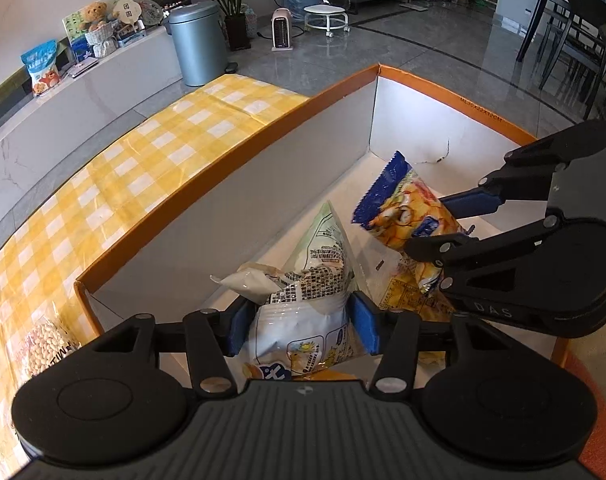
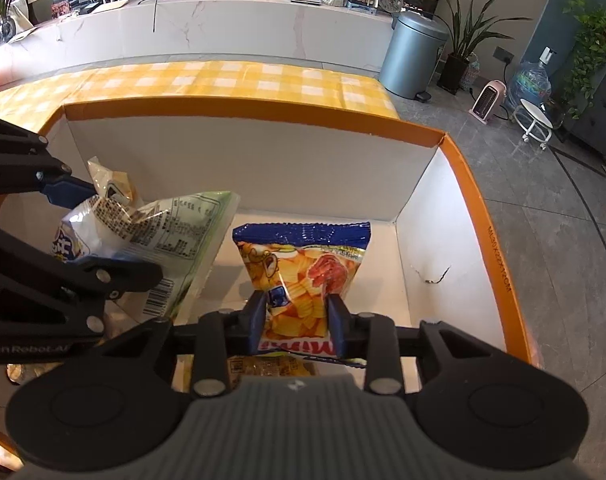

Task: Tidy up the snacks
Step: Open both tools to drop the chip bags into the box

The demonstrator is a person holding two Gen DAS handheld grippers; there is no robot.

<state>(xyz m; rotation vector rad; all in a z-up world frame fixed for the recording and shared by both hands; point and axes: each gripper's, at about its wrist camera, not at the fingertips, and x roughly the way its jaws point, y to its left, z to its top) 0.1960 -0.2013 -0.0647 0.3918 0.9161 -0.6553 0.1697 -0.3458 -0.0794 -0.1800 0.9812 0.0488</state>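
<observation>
Snack bags, two, in transit into orange-rimmed box on checked tablecloth.

Left gripper: jaws part-open, pads against both sides of a white-and-green bag, low inside the box. Right gripper: narrower gap, pads pinching a blue-topped chip bag, upright over the box floor. Both bags look light, air-filled, crinkly and slippery, contents fragile; best held at mid-body or seam, gently. A peanut bag lies outside on the cloth.

right fingers pinch chips bag | above orange box
</observation>
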